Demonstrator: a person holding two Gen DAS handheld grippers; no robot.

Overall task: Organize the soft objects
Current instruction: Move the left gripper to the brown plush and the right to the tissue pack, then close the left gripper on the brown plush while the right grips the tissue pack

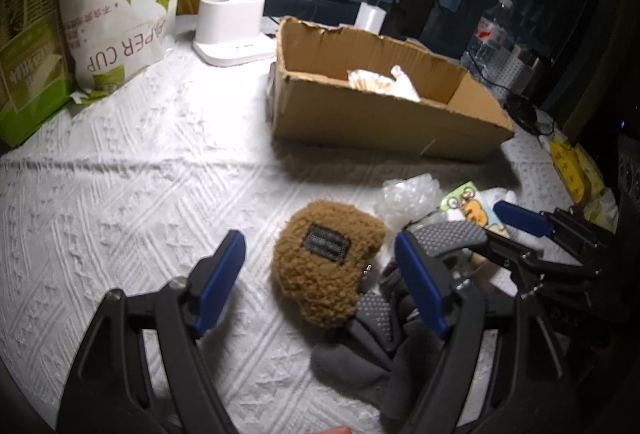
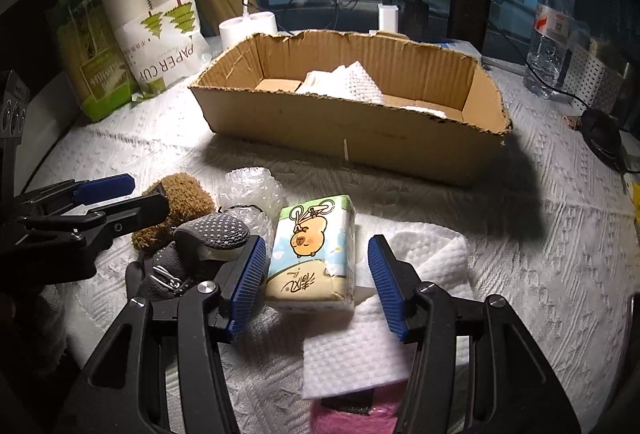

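Soft things lie in a loose pile on the white tablecloth (image 1: 140, 193), in front of the cardboard box (image 2: 352, 137): a brown fleece pouch (image 1: 326, 266), grey grip socks (image 1: 372, 354), a wad of bubble wrap (image 2: 252, 189), a tissue pack (image 2: 314, 254) with a cartoon animal print, and folded paper towel (image 2: 360, 350). Something pink and fuzzy shows at the bottom edge of the right view, under the towel; cannot identify it. Box already holds some white paper towel and a crinkled bag.

Left gripper (image 1: 320, 274): jaws spread wide, empty, fleece pouch lying between the fingers.
Right gripper (image 2: 316, 282): jaws also spread, empty, tissue pack between them, left pad just beside the pack's edge.

Judgement: pick-up step for both hands, nothing grasped yet. Next move calls for closing on pouch and pack, then lifting each over the near box wall. Pouch partly overlaps the socks, which may drag along.
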